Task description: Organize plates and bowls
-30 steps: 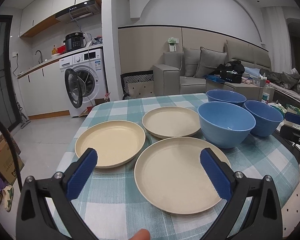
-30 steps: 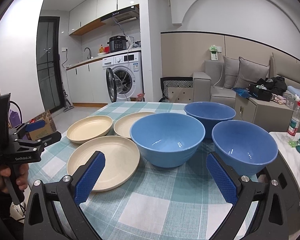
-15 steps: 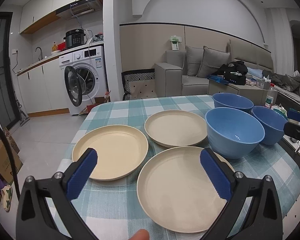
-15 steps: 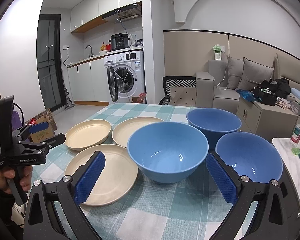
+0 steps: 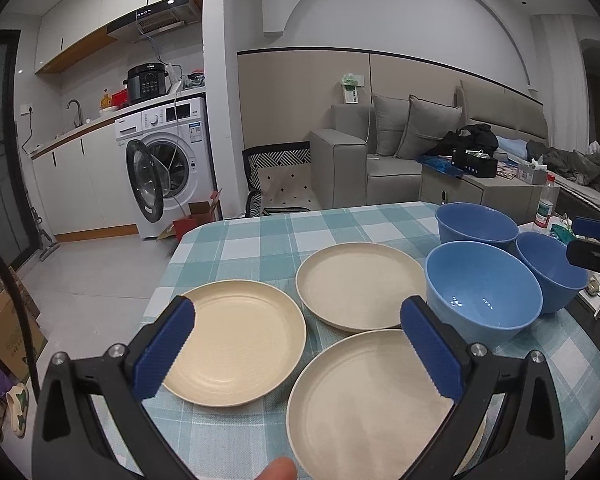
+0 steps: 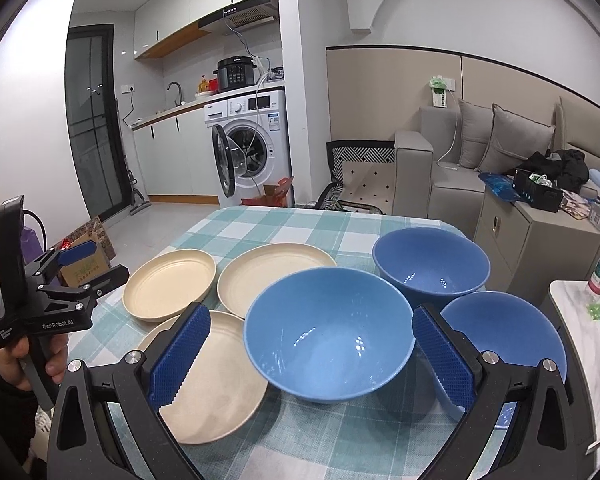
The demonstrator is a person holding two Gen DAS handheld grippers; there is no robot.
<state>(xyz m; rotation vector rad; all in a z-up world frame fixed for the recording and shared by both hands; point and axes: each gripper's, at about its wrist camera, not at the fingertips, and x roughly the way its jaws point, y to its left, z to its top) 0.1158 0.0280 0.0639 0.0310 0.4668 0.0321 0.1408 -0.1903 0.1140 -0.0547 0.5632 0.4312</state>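
Three cream plates lie on the checked tablecloth: a left plate [image 5: 236, 336], a far plate [image 5: 360, 284] and a near plate [image 5: 364, 400]. Three blue bowls stand to their right: a near bowl [image 5: 484, 292], a far bowl [image 5: 476, 224] and a right bowl [image 5: 552, 276]. My left gripper [image 5: 296, 348] is open and empty, held above the near edge of the plates. My right gripper [image 6: 308, 356] is open and empty, in front of the near bowl [image 6: 328, 344]. The left gripper also shows at the left of the right wrist view [image 6: 80, 268].
The table [image 5: 260, 236] has a rounded far edge with floor beyond. A washing machine [image 5: 168, 164] with its door open stands at the back left, a grey sofa [image 5: 380, 160] at the back right. A bottle [image 5: 544, 204] stands on a side surface to the right.
Both grippers have risen and pulled back a little, so the plates and bowls sit lower in both views. Nothing on the table has moved. Both grippers stay open.
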